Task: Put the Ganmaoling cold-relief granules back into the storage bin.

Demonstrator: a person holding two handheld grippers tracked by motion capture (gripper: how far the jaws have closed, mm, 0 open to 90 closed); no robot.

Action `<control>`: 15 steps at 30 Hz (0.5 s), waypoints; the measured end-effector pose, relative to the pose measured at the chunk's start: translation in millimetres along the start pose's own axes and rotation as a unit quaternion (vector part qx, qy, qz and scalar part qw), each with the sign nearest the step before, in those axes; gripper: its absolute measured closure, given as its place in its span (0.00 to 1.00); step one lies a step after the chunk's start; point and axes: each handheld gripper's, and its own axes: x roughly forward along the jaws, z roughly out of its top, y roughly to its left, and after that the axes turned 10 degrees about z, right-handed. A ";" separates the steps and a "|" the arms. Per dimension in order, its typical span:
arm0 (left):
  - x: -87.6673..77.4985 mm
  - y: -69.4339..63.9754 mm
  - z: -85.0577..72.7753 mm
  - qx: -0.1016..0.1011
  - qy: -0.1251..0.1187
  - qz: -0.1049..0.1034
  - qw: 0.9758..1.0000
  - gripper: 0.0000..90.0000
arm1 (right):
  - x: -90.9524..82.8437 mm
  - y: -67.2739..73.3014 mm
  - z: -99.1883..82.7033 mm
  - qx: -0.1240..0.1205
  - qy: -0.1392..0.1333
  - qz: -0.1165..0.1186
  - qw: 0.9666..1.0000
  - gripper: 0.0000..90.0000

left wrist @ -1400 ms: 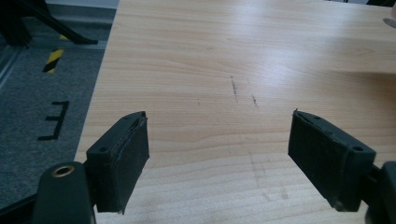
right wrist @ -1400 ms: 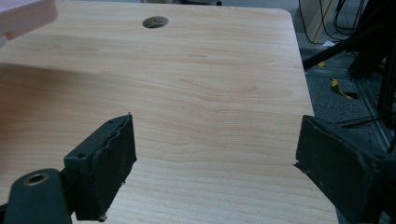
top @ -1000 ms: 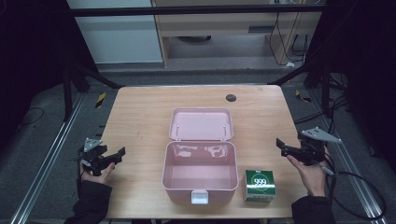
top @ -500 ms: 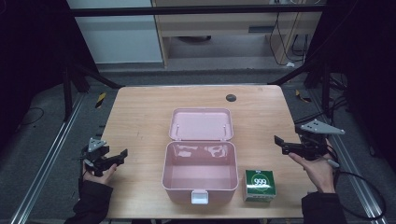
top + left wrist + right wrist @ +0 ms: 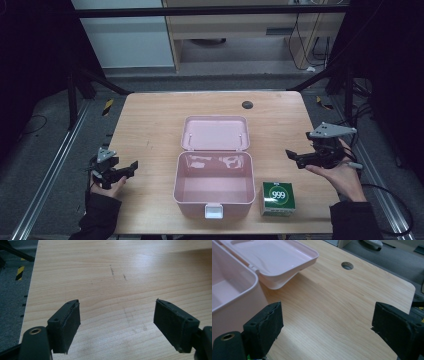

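Observation:
A pink plastic box [image 5: 215,192] stands open at the table's front middle, its lid [image 5: 216,132] lying flat behind it. A small green carton marked 999 [image 5: 278,198] sits to the right of the box. My left gripper [image 5: 131,167] is open, low over the table's left front, with bare wood between its jaws [image 5: 117,312]. My right gripper [image 5: 293,158] is open above the right side, pointing toward the box; the box wall [image 5: 232,302] and lid [image 5: 277,260] lie ahead of it at the left.
A round cable hole [image 5: 247,105] lies near the table's far edge, also seen as a hole [image 5: 347,265] ahead of the right gripper. Grey floor and metal frame rails surround the table [image 5: 150,125]. A cabinet stands beyond.
My right gripper has risen and moved a little inward toward the box. My left gripper has edged slightly right and forward onto the table. Both stay open.

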 end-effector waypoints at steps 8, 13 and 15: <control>1.0 -1.9 -0.2 0.008 0.004 -0.002 1.000 0.23 | 5.2 8.0 10.7 -0.037 0.035 0.030 0.998 0.09; 1.5 -2.7 -0.3 0.013 0.005 -0.004 1.000 0.23 | 7.3 15.3 16.3 -0.070 0.063 0.052 0.994 0.08; 1.6 -2.9 -0.4 0.013 0.005 -0.005 1.000 0.23 | 7.6 16.4 17.0 -0.073 0.067 0.056 0.993 0.08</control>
